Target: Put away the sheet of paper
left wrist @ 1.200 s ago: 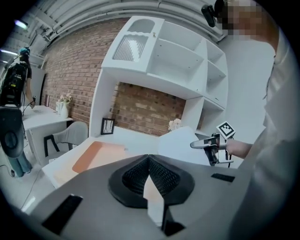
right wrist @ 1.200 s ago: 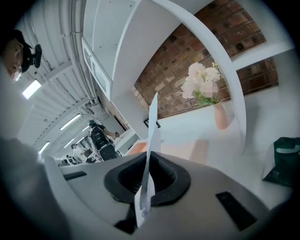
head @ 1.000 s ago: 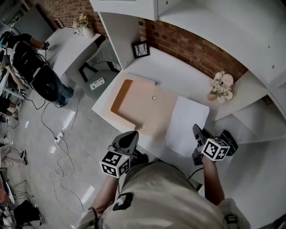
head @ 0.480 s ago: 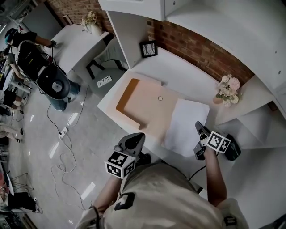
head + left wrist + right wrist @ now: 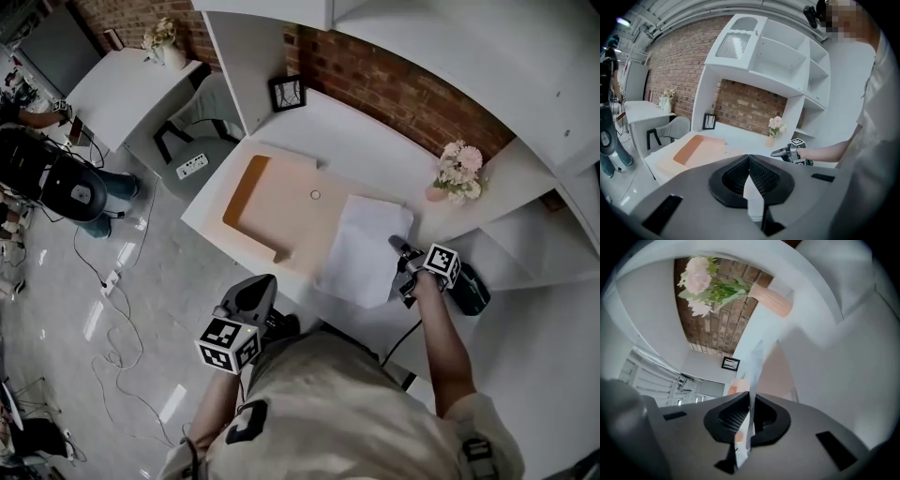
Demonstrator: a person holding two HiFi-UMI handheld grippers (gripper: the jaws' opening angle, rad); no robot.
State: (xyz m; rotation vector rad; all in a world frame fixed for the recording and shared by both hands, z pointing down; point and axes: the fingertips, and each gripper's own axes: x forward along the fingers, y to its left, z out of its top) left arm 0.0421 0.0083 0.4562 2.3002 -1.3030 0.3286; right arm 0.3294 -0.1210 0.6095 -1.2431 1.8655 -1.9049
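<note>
The white sheet of paper lies on the white desk, its left part over an open peach folder. My right gripper is shut on the sheet's right edge. In the right gripper view the paper runs edge-on up from between the jaws of the right gripper, lifted off the desk. My left gripper hangs off the desk's front edge, shut and empty. In the left gripper view its jaws meet, and the right gripper shows beyond them.
A pink vase of flowers stands at the back right, a small picture frame at the back left. White shelves rise on the right. A grey chair with a power strip and floor cables lie left.
My right gripper has moved left from beside the sheet's near right corner and shut on its right edge, raising it. The sheet has shifted left over the folder. The left gripper hardly moved.
</note>
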